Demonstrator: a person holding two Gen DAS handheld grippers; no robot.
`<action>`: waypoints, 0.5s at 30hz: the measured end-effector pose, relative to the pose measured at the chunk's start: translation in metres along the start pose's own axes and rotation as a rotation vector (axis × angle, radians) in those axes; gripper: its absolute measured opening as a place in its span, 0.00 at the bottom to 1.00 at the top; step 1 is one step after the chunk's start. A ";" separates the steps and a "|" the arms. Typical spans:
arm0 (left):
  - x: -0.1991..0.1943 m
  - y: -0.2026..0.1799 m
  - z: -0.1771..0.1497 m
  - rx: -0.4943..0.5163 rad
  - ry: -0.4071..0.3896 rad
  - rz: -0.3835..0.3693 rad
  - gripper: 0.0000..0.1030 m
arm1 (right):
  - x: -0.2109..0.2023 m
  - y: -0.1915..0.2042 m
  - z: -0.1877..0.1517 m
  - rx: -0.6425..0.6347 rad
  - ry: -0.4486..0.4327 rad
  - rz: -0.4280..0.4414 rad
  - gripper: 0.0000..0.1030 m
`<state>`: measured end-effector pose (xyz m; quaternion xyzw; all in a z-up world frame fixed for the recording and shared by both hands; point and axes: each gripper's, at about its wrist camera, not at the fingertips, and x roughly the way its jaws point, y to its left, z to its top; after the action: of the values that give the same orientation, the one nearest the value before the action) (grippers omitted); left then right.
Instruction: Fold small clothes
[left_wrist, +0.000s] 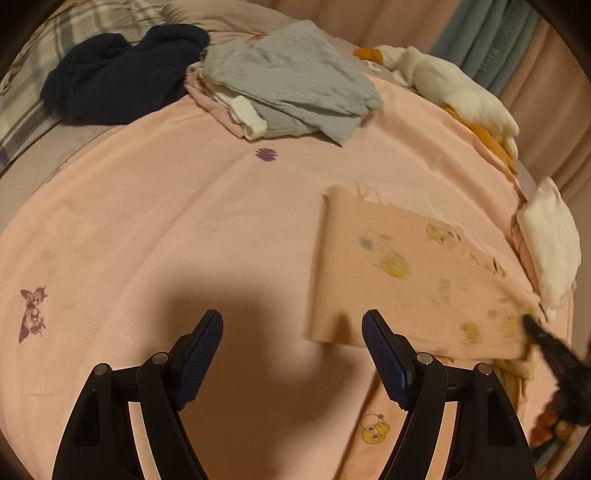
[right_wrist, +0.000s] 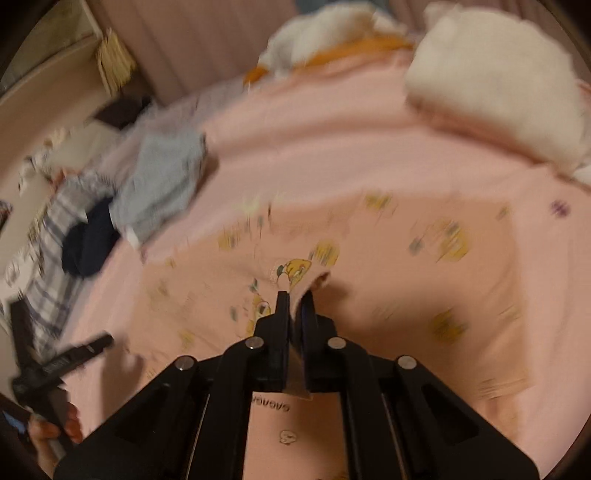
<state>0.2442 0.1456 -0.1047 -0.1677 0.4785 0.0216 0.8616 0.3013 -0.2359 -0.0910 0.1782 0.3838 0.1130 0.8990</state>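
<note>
A small pink garment with yellow cartoon prints (left_wrist: 413, 280) lies on the pink bed sheet (left_wrist: 184, 229), one part folded over. My left gripper (left_wrist: 291, 332) is open and empty above the sheet, just left of the garment's near edge. My right gripper (right_wrist: 295, 299) is shut on an edge of the pink garment (right_wrist: 369, 266) and holds it lifted; it also shows blurred at the right edge of the left wrist view (left_wrist: 532, 325). The left gripper shows at the lower left of the right wrist view (right_wrist: 74, 354).
A pile of grey and pink clothes (left_wrist: 291, 81) and a dark navy garment (left_wrist: 118, 74) lie at the far side. A white and orange plush toy (left_wrist: 454, 92) and folded white clothes (left_wrist: 550, 240) sit along the right edge. A plaid blanket (left_wrist: 29, 122) is at far left.
</note>
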 end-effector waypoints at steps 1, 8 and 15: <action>0.000 0.002 0.001 -0.007 0.000 -0.002 0.75 | -0.013 -0.004 0.006 0.009 -0.031 -0.001 0.06; 0.004 -0.009 0.003 0.009 0.004 -0.023 0.75 | -0.048 -0.048 0.016 0.036 -0.080 -0.126 0.06; 0.016 -0.050 0.007 0.120 0.011 -0.041 0.75 | -0.018 -0.081 0.000 0.047 0.042 -0.282 0.28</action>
<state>0.2681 0.0983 -0.1009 -0.1256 0.4803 -0.0256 0.8677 0.2945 -0.3154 -0.1124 0.1409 0.4263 -0.0196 0.8933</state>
